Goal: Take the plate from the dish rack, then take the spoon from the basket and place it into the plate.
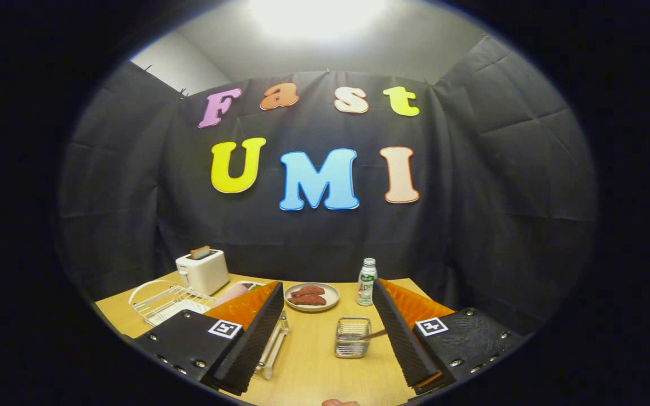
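The gripper hovers with jaws wide and empty, ready for a first grasp; the rack sits at ten o'clock, its plate hard to make out; the basket, spoon handle jutting out, stands between the fingers; a dish of food lies at twelve.

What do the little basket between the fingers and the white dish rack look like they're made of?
The basket, between the open gripper's fingers, looks like fine metal mesh: silvery, see-through walls with a bright rim. The dish rack, beyond the left finger, looks like wire with a white, probably painted or plastic coating: thin rods and a curved loop.
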The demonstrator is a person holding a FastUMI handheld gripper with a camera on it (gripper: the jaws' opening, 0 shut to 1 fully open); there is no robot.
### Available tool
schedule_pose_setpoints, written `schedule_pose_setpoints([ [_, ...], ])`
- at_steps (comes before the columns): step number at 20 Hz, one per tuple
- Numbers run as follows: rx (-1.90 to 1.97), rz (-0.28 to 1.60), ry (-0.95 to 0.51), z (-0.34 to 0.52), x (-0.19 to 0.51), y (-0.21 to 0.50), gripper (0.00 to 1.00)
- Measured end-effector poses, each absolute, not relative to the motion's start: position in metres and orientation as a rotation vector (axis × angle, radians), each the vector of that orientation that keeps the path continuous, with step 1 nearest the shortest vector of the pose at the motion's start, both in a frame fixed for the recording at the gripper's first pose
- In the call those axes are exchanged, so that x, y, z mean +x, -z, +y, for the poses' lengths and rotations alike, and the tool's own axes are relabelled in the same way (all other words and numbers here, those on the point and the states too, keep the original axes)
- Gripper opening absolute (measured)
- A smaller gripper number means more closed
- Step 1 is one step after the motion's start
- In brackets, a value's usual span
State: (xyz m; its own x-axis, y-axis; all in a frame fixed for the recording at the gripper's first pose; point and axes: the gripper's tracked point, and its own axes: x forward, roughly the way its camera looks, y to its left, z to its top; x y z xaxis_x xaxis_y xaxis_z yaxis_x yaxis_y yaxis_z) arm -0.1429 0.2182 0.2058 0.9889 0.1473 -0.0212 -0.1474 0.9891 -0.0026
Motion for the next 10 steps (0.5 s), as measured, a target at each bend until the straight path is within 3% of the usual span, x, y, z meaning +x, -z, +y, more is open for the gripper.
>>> schedule_pose_setpoints([
  [4, 0.017, 0.047, -0.224, 0.271, -0.118, -0.219, 0.96],
  [10, 0.065, 0.232, -0.286, 0.323, -0.069, -0.197, 0.96],
])
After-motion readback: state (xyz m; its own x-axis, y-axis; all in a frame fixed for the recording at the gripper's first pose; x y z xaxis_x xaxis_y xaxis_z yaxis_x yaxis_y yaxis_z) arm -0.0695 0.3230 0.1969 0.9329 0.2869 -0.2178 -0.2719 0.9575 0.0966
